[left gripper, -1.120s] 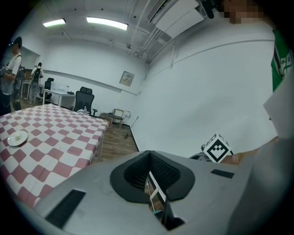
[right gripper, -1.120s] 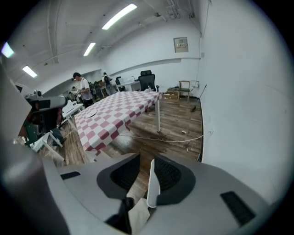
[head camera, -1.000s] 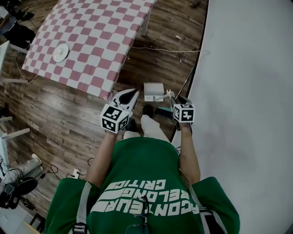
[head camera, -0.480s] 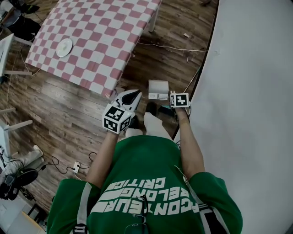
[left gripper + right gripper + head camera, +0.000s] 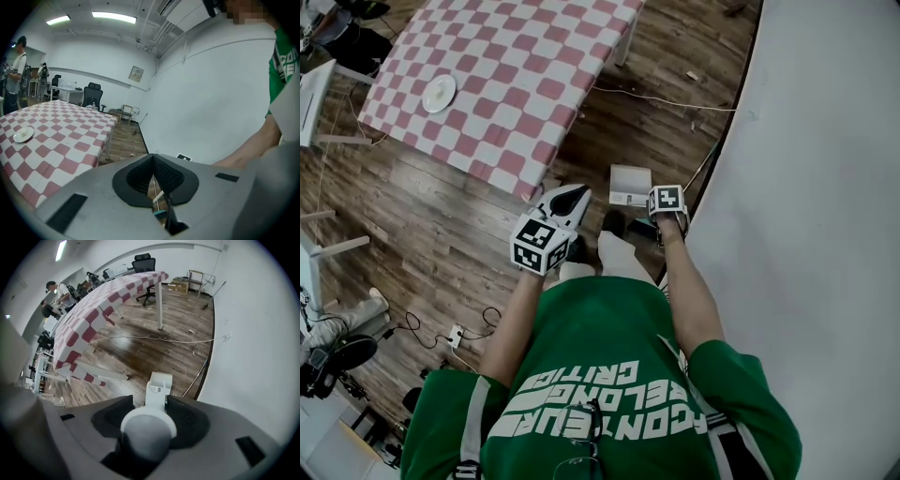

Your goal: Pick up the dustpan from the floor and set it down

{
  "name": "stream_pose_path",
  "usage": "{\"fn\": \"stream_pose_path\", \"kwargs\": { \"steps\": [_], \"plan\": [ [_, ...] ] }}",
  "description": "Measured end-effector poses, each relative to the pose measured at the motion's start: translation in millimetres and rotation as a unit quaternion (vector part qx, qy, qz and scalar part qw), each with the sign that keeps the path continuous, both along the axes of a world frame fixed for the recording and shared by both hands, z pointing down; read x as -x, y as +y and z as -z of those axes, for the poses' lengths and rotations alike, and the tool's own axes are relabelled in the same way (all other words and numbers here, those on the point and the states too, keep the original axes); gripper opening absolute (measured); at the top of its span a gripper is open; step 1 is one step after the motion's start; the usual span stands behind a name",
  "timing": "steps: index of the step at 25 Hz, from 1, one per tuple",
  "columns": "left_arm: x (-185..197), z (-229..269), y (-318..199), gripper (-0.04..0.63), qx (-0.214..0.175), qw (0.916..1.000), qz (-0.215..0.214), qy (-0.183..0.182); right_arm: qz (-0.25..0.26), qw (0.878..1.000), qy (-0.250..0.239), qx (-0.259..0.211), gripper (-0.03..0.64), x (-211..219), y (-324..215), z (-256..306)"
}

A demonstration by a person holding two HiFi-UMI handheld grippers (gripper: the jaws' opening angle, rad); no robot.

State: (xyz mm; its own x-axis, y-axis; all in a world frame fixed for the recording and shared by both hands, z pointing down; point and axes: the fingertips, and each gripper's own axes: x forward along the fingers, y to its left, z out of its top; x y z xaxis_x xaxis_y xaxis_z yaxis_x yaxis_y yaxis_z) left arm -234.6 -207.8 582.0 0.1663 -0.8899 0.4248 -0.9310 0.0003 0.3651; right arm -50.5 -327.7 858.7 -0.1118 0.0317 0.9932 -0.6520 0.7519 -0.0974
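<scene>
White plastic dustpan [image 5: 630, 185] sits on the dark wooden floor [image 5: 441, 225], close to the foot of the white wall [image 5: 816, 187] and just past the nearest corner of the table. It stands with its pan flat on the boards and its long white handle [image 5: 148, 430] rising straight towards the right gripper [image 5: 150, 414]. That gripper points down over it, and its jaws, which have just been opening, stand wide apart. The rounded top of the handle sits in the gap between the black pads, and I see no squeeze on it.

A thin pole [image 5: 197, 376] lies on the floor beside the pan, along the base of the wall. A white cable [image 5: 666, 98] trails across the boards further off.

The left gripper [image 5: 572, 194] hangs to the other side of the person's knees, well apart from the pan. Its jaw tips are closed together with nothing held (only a slit of floor shows behind the tips). The person wears a green shirt [image 5: 600, 375] and a black shoe [image 5: 612, 222] that rests just short of the pan.

Beyond all this stands the table with the red-and-white checked cloth [image 5: 497, 75], and a small white plate [image 5: 439, 93] lies on it.
</scene>
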Motion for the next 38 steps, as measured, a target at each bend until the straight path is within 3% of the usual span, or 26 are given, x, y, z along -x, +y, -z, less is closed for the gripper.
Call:
{"fn": "stream_pose_path", "kwargs": {
  "steps": [7, 13, 15, 24, 38],
  "plan": [
    [5.2, -6.4, 3.4, 0.003, 0.004, 0.9999, 0.013, 0.006, 0.010, 1.000, 0.008, 0.004, 0.215, 1.3, -0.6, -2.5],
    [6.5, -7.0, 4.5, 0.003, 0.004, 0.9999, 0.013, 0.008, 0.027, 0.996, 0.070, -0.041, 0.118, -20.9, -5.9, -6.9],
    [7.3, -6.8, 5.7, 0.003, 0.004, 0.9999, 0.013, 0.008, 0.026, 0.996, 0.076, -0.047, 0.117, -24.4, -5.7, -6.4],
    [12.7, -1.6, 15.9, 0.003, 0.001, 0.9999, 0.012, 0.001, 0.021, 0.996, 0.073, -0.055, 0.117, -24.9, 2.9, -3.2],
    [6.6, 8.2, 15.0, 0.003, -0.019, 0.9997, -0.013, -0.006, -0.044, 0.995, 0.028, -0.087, 0.117, -51.5, -4.8, 47.6]
  ]
}}
